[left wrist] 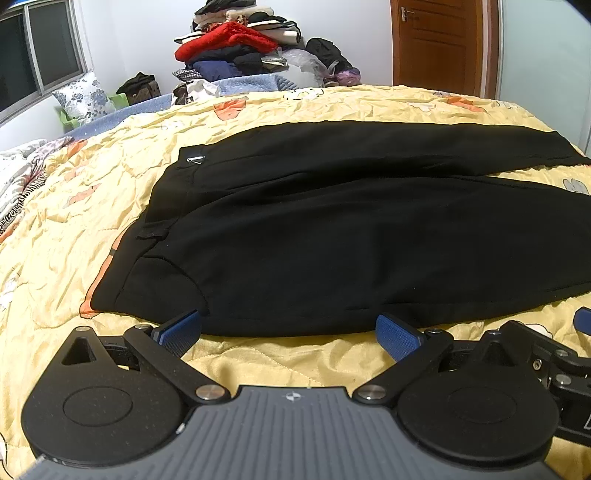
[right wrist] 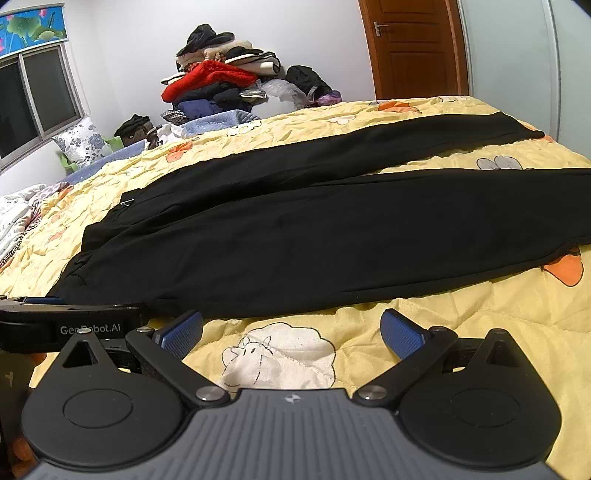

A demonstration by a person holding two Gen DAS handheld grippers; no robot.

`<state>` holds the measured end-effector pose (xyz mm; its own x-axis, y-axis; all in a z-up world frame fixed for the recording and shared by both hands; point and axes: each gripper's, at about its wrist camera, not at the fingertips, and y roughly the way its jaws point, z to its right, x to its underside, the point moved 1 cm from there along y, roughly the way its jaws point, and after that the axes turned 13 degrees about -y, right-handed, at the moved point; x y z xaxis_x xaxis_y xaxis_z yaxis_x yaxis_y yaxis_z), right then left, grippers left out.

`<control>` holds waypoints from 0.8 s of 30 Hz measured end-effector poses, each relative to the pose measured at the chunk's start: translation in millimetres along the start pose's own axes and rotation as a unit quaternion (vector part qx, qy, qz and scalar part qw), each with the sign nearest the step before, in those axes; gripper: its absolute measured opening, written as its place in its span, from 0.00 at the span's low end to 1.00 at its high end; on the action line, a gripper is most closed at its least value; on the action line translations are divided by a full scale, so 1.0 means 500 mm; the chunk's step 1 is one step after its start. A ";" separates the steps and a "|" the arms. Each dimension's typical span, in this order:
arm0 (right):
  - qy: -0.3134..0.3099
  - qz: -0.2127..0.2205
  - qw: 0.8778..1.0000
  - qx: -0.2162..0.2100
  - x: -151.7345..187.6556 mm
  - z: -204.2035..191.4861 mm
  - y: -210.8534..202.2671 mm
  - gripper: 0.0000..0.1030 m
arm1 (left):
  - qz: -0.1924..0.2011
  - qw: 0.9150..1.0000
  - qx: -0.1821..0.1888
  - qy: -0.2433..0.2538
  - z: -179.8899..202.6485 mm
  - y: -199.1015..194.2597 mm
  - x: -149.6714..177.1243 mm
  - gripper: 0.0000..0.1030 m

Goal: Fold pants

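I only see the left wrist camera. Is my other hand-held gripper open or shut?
Observer: Open. The right hand-held gripper has its blue pads wide apart, with nothing between them.
Child: What is in front of it?
Observer: A white cartoon sheep printed on the yellow quilt, on the near side of the black pants.
Child: Is there anything above the window?
Observer: Yes. Over the window hangs a blind with green leaves and pink flowers, which your view cuts off.
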<state>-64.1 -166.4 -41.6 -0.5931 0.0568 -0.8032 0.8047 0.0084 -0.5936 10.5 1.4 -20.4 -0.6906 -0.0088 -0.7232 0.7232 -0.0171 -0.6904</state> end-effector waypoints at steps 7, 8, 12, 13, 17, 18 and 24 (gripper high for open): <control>0.000 -0.001 1.000 -0.002 0.002 -0.003 0.002 1.00 | -0.001 1.000 -0.003 0.002 -0.001 0.001 0.002 1.00; 0.001 -0.001 1.000 -0.002 0.001 -0.001 0.002 1.00 | 0.000 1.000 -0.003 0.003 -0.001 0.001 0.002 1.00; 0.001 0.000 1.000 -0.003 0.002 -0.002 0.001 1.00 | 0.001 1.000 -0.005 0.004 -0.001 0.000 0.002 1.00; 0.000 0.000 1.000 -0.003 0.002 -0.005 0.001 1.00 | 0.001 1.000 -0.005 0.004 0.000 0.000 0.001 1.00; 0.000 -0.002 1.000 -0.006 0.001 0.001 0.001 1.00 | -0.002 1.000 -0.009 0.003 -0.001 0.002 0.000 1.00; 0.000 -0.002 1.000 -0.007 0.001 0.002 0.001 1.00 | -0.002 1.000 -0.009 0.003 -0.001 0.001 0.000 1.00; 0.000 -0.002 1.000 -0.008 0.001 0.004 -0.001 1.00 | -0.002 1.000 -0.009 0.004 -0.002 0.000 0.001 1.00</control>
<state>-64.9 -168.5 -42.0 -0.5970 0.0558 -0.8003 0.8022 0.0256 -0.5966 10.2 2.4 -20.6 -0.6937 -0.0012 -0.7203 0.7203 0.0015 -0.6937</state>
